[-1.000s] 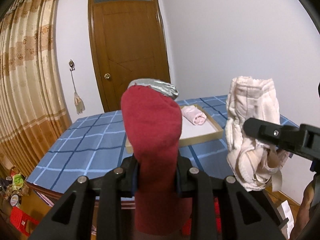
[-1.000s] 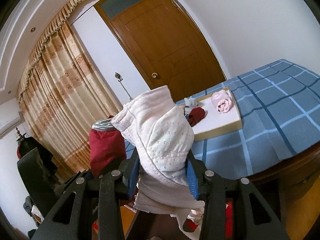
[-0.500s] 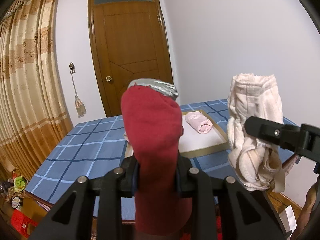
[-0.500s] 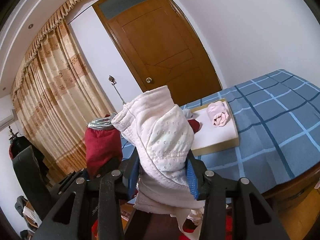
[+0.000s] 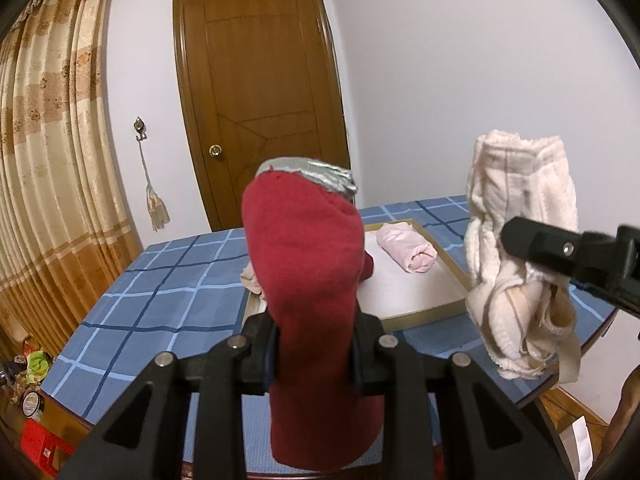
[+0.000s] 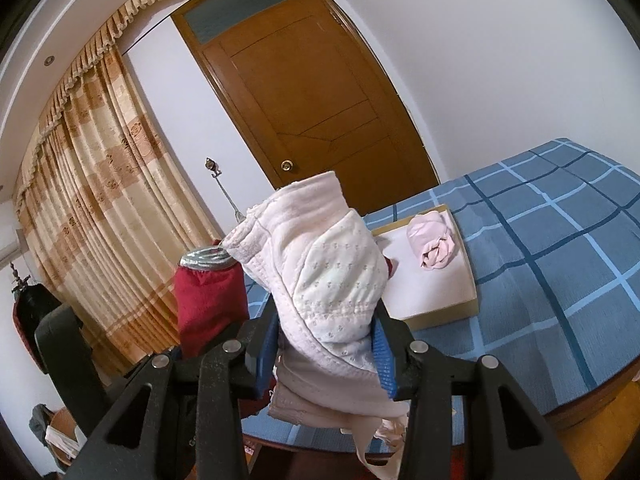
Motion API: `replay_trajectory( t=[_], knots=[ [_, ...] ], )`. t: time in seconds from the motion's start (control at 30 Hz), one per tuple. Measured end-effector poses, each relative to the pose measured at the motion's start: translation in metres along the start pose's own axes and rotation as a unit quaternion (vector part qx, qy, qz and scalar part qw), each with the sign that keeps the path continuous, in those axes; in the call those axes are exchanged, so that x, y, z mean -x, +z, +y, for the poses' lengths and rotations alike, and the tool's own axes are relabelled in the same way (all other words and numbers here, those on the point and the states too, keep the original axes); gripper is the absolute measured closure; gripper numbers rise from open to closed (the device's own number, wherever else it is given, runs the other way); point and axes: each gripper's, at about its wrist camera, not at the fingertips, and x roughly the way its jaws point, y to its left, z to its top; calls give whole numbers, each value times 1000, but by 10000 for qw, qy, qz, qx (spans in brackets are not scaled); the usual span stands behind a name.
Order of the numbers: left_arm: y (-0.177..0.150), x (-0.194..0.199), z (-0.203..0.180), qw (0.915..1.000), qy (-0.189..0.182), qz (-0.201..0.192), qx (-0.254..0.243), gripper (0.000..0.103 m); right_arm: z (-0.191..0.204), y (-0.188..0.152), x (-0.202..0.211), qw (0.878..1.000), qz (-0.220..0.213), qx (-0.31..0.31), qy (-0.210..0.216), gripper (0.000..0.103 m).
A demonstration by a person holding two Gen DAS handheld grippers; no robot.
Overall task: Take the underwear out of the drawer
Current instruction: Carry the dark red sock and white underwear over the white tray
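Left gripper pinches red underwear, hiding tray's left part; right gripper pinches cream underwear.

Ahead: the bed, its blue checked cover bare on the near and left parts.
On the bed: a shallow tray, low rim; pink roll lies at its far right, white floor open in the middle.
Left gripper: red underwear stands up between its jaws, hiding the tray's left end.
Right gripper: cream underwear fills its jaws and hangs below.
Between the grippers: a clear gap.
Left of bed: curtain.
Behind: closed door.
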Motion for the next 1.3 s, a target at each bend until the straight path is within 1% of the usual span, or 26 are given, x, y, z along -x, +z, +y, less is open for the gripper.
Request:
replay_trajectory(
  t=[0.33, 0.63, 0.8, 0.97, 1.03, 1.17, 1.23, 1.3],
  knots=[
    [10, -18, -2, 10000, 28, 18, 12, 77, -5, 15, -17, 9999, -32, -89, -42, 59],
    [16, -39, 2, 9998, -93, 159, 98, 77, -12, 30, -34, 9997, -77, -188, -135, 59],
    [19, -53, 11, 9995, -65, 261, 153, 77, -22, 45, -44, 9992, -106, -312, -206, 59],
    [24, -72, 17, 9992, -12, 343, 203, 77, -40, 65, -49, 9981, -269, -387, -386, 59],
    [28, -80, 14, 9991, -43, 371, 201, 77, -47, 71, -52, 9975, -320, -465, -432, 59],
    [36, -100, 6, 9988, -175, 425, 183, 77, -58, 81, -72, 9966, -235, -661, -434, 59],
    [41, -112, -2, 9984, -244, 489, 138, 77, -62, 86, -92, 9964, -81, -739, -407, 59],
    [46, -124, -9, 9980, -263, 560, 88, 77, -65, 90, -111, 9959, 18, -765, -476, 59]
  ],
)
